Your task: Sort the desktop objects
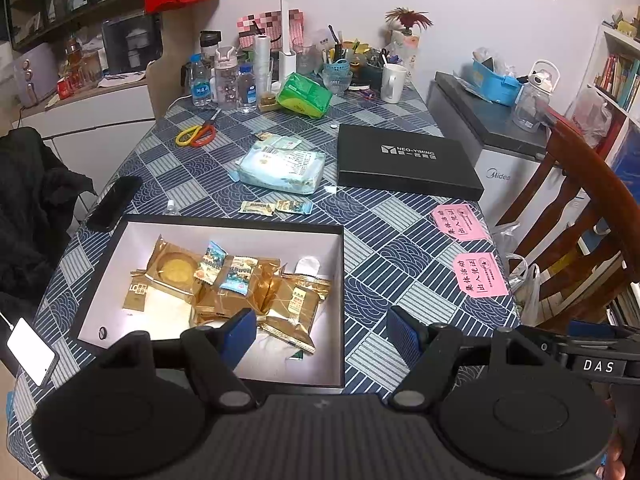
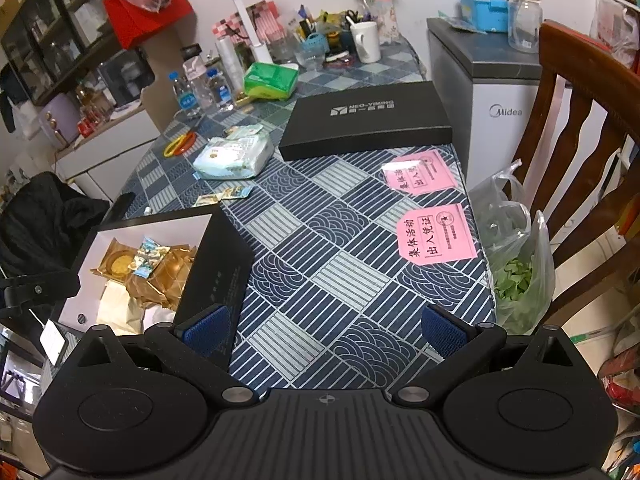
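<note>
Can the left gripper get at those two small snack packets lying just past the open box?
Probably yes: the left gripper is open and empty, the two snack packets lie bare on the tablecloth, and only the open box must be crossed.

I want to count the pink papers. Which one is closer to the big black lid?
The farther pink slip, lying just in front of the black lid. The other pink slip sits nearer the camera, by the table's edge.

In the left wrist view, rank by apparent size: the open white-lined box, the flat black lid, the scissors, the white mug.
1. Open white-lined box
2. Flat black lid
3. Scissors and white mug: alike, and the mug is farther, so unranked.
</note>
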{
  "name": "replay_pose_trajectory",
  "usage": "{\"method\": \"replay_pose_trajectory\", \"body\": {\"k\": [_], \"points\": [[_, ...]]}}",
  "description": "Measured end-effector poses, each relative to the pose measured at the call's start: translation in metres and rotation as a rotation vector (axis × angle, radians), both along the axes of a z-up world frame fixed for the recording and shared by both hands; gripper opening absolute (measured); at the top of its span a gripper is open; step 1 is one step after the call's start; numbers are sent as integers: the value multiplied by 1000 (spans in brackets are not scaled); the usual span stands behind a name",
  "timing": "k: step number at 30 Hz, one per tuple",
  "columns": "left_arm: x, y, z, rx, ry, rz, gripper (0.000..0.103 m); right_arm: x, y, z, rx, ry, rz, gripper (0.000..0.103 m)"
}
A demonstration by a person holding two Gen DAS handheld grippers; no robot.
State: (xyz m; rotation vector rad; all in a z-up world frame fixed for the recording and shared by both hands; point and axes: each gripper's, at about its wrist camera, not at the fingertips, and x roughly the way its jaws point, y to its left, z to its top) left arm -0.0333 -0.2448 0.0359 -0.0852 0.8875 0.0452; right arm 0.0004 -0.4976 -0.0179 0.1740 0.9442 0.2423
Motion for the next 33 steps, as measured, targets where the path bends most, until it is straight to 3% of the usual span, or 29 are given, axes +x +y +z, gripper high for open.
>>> {"method": "replay_pose_trajectory", "body": {"k": [33], "points": [[0, 1, -2, -7, 4, -21, 85, -3, -3, 0, 1, 5, -17, 103]]}}
